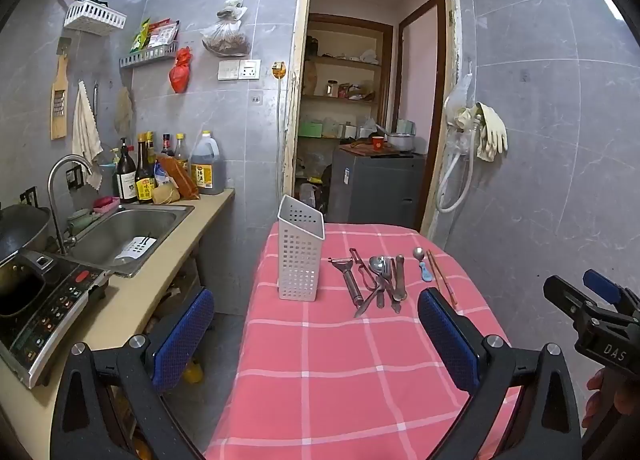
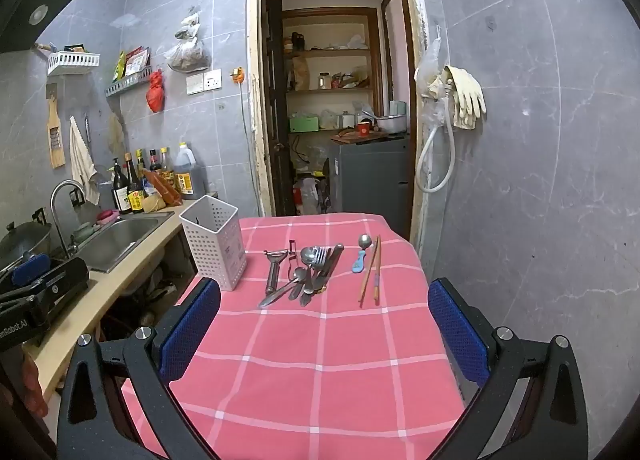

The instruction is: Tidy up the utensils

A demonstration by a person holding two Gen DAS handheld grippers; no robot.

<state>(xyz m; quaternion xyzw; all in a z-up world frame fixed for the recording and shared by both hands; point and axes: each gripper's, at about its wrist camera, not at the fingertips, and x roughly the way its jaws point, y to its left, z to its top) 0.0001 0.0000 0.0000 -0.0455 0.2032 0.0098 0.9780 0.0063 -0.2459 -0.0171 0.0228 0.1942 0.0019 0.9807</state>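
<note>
Both grippers empty, jaws wide apart, short of the utensils.
Take the chopsticks (image 2: 370, 269) nearest the table's (image 2: 320, 380) right edge first; drop them upright into the holder (image 2: 214, 242).

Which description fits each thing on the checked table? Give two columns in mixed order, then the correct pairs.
Things:
1. white holder
2. chopsticks
3. peeler
4. small spoon

Descriptions:
A. blue handle
B. upright at the table's left edge
C. long wooden pair, furthest right
D. metal, at the left end of the pile, nearest the holder

Pairs: 1-B, 2-C, 3-D, 4-A
</note>
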